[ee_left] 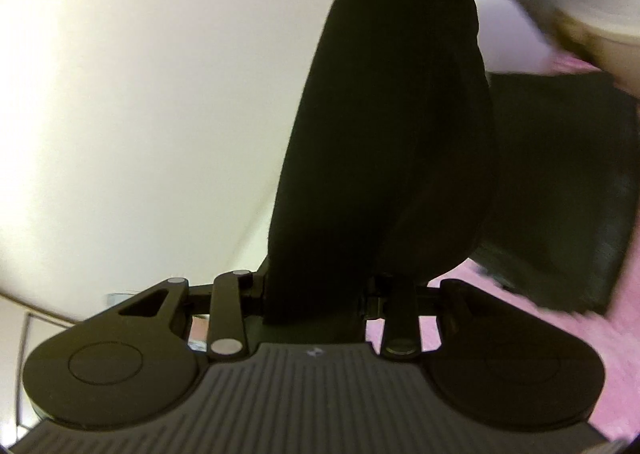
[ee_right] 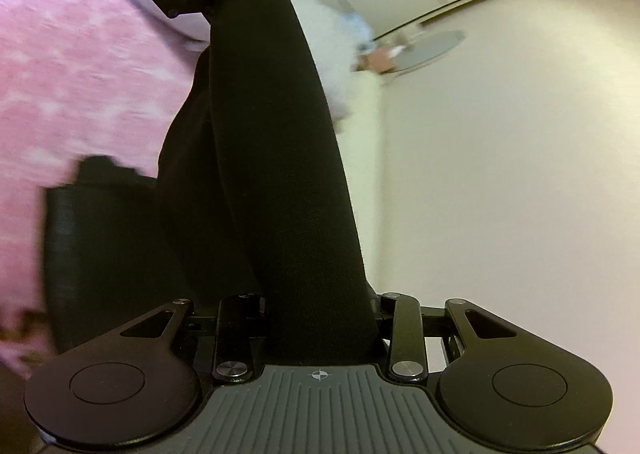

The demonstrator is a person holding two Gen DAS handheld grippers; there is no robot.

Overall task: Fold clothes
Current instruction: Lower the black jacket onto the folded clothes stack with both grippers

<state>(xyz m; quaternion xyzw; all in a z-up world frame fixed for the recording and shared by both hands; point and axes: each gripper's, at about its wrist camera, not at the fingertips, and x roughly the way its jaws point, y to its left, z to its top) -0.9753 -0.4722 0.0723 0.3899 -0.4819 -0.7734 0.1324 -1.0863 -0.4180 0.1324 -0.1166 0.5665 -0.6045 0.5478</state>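
Black garment (ee_left: pixel 384 142) stretched taut in the air between both tools, its lower part hanging toward the pink surface (ee_left: pixel 560 342). Left gripper (ee_left: pixel 316 294) and right gripper (ee_right: pixel 320 318) each clamped on an end — mid-lift, probably. Next, likely: lowering evenly and laying flat.

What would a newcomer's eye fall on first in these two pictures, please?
A black garment stretched taut between both claws fills the middle of each view, gripped by the left claw and the right claw. Beside it lies a folded dark piece on the pink bedspread.
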